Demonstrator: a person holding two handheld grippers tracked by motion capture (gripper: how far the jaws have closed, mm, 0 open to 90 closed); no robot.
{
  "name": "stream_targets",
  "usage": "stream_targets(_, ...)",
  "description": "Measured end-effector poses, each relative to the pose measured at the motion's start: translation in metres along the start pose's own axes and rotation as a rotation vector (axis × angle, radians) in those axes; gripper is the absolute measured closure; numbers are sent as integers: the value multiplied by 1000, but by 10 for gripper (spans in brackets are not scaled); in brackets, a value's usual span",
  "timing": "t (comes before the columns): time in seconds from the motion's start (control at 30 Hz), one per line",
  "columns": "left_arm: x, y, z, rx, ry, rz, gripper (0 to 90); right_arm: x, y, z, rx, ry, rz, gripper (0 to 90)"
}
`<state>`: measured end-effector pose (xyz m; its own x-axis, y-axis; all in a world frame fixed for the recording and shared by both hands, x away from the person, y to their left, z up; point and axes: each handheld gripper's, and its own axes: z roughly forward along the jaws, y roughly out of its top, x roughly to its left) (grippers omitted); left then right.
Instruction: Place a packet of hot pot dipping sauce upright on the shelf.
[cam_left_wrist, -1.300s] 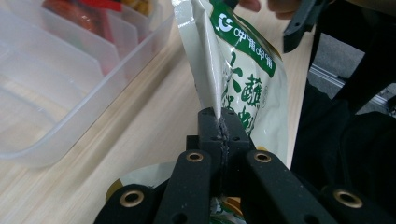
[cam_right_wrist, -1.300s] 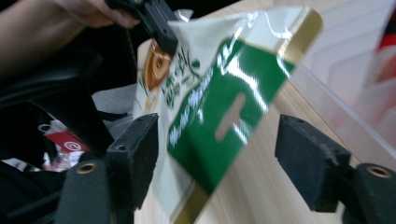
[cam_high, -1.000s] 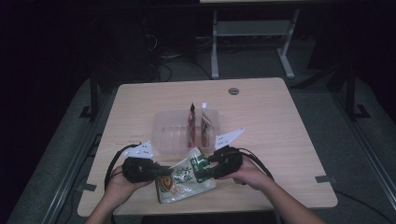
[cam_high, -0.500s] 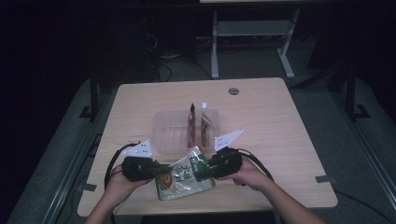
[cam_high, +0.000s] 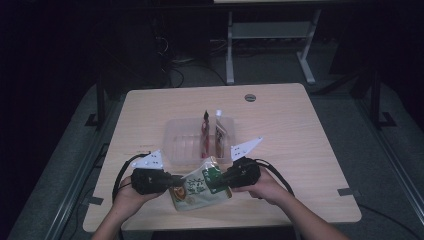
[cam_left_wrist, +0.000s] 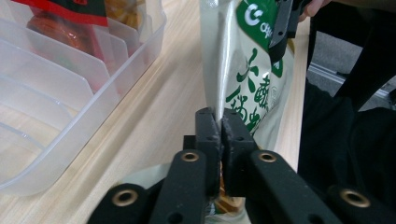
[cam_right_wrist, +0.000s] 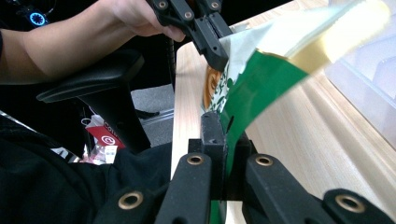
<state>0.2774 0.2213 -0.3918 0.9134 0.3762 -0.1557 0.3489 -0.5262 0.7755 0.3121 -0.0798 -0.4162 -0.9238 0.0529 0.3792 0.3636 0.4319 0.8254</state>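
Green pouch between both claws

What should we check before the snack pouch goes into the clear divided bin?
1. Left gripper shut on the green and white snack pouch: ok, jaws pinch its edge.
2. Right gripper shut on the pouch: ok, its jaws have just been closing and now clamp the green edge.
3. Pouch clear of the table: cannot tell, its lower part may rest on the wood.
4. Free slots in the clear divided bin: ok, left compartments look empty.
5. Packets already in the bin: ok, upright on the right side.
6. Pouch fits a slot: cannot tell.
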Motion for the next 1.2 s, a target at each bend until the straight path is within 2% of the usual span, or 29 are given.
stream_targets(0.1,0,0,-2,-19,1,-9,767,1,0,0,-13,-2,-11,898)
stream_targets(0.13,1,1,-3,-33,0,-16,767,2,1,-1,-17,0,-15,899)
stream_targets(0.2,1,0,-7,-54,5,-35,674,5,2,-3,-26,0,-17,899)
stream_targets(0.23,1,-1,-8,-63,7,-41,594,5,3,-4,-39,0,-26,899)
stream_targets(0.27,1,-3,-13,-76,27,-53,553,6,3,-5,-48,1,-30,899)
stream_targets(0.33,1,-5,-16,-87,30,-65,535,6,3,-5,-56,5,-29,899)
stream_targets(0.37,1,-6,-19,-91,40,-70,475,7,5,-7,-80,12,-22,899)
stream_targets(0.4,2,-7,-20,-89,46,-75,475,7,5,-7,-80,12,-22,899)
stream_targets(0.43,2,-10,-23,-87,52,-84,432,9,7,-9,-98,15,-24,899)
stream_targets(0.5,2,-12,-23,-88,61,-88,417,9,8,-11,-105,12,-35,899)
stream_targets(0.63,3,-15,-18,-62,57,-97,352,13,13,-14,-103,-5,-60,900)
stream_targets(0.67,4,-16,-15,-47,53,-102,308,15,15,-15,-101,-15,-79,900)
stream_targets(0.7,5,-18,-12,-26,57,-96,296,16,15,-15,-99,-15,-77,899)
stream_targets(0.73,5,-18,-12,-26,57,-96,276,16,15,-15,-99,-15,-77,899)
stream_targets(0.77,6,-20,-10,-12,50,-91,263,18,18,-17,-95,-22,-94,899)
stream_targets(0.97,8,-25,0,26,46,-95,222,20,25,-15,-103,-27,-115,899)
stream_targets(1.2,10,-29,3,48,44,-91,216,21,38,-13,-105,-32,-138,899)
